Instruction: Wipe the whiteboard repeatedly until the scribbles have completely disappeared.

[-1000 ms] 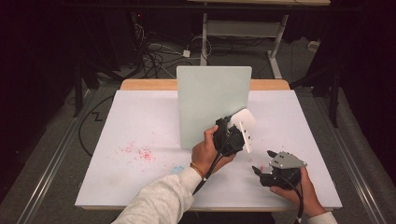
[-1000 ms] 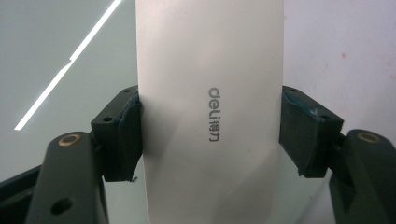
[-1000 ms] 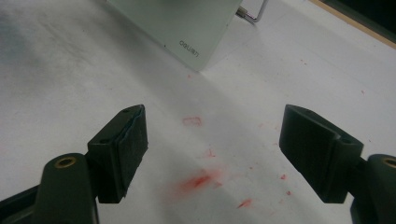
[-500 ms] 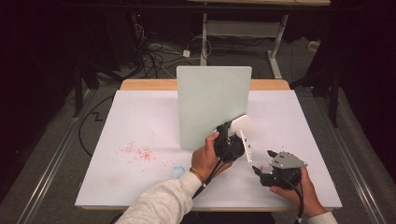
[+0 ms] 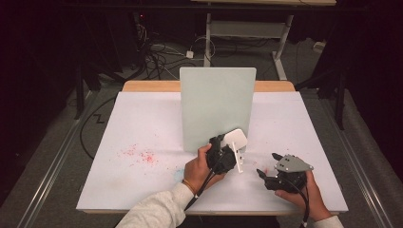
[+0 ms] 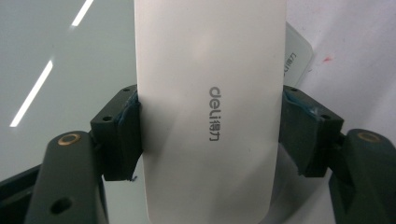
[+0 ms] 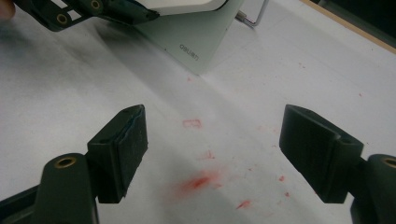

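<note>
A: 2 grippers are at the near edge of the table (image 5: 142, 123). What does each hold?

B: Left gripper (image 5: 227, 156): jaws closed on the long sides of a white slab (image 6: 210, 107) marked "deli", lifted off the surface just in front of the upright pale-green board (image 5: 217, 107). Right gripper (image 5: 266, 178): jaws spread wide, nothing between them, resting low near the table's front edge.

A: Which way does the slab lie from the free gripper?

B: Up and to the left of it, near but apart. The slab's long axis runs along the left gripper's line of sight, away from its camera. The left hand (image 5: 199, 166) is plainly the nearer one; it already has the slab.

A: What does 1 view add over another?

B: The left gripper view shows the printed mark and the grip at both edges. The right gripper view (image 7: 210, 140) shows red smears (image 7: 198, 182) on the sheet under its open jaws. The high view alone gives the layout of board, hands and table.
</note>
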`<action>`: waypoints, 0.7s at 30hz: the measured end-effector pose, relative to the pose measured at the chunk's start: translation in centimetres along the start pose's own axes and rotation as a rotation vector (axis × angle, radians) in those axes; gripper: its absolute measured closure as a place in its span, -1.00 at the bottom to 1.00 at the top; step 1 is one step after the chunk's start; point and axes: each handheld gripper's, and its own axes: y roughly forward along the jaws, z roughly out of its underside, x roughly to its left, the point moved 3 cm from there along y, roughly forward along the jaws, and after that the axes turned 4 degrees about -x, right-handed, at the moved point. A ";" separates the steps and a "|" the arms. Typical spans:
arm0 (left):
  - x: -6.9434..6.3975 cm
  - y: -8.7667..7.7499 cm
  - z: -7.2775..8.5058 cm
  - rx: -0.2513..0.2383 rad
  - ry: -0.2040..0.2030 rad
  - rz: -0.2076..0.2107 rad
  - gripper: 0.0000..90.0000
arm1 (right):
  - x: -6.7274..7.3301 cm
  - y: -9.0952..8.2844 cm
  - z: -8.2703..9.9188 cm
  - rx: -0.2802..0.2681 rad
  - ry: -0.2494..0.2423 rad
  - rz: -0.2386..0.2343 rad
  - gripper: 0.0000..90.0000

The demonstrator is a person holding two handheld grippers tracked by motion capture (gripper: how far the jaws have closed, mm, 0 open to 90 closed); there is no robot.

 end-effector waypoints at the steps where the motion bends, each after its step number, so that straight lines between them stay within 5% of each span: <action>1: 0.1 0.0 -0.2 0.007 0.005 0.003 -0.35 | 0.0 0.0 0.0 -0.002 -0.005 0.000 -0.46; 12: 0.2 0.8 -4.1 -0.047 0.014 -0.026 -0.35 | 0.1 0.0 0.0 0.006 0.002 0.000 -0.46; 21: 3.4 0.0 -5.9 -0.067 -0.068 -0.076 -0.35 | 0.2 0.0 0.0 0.005 -0.004 -0.007 -0.46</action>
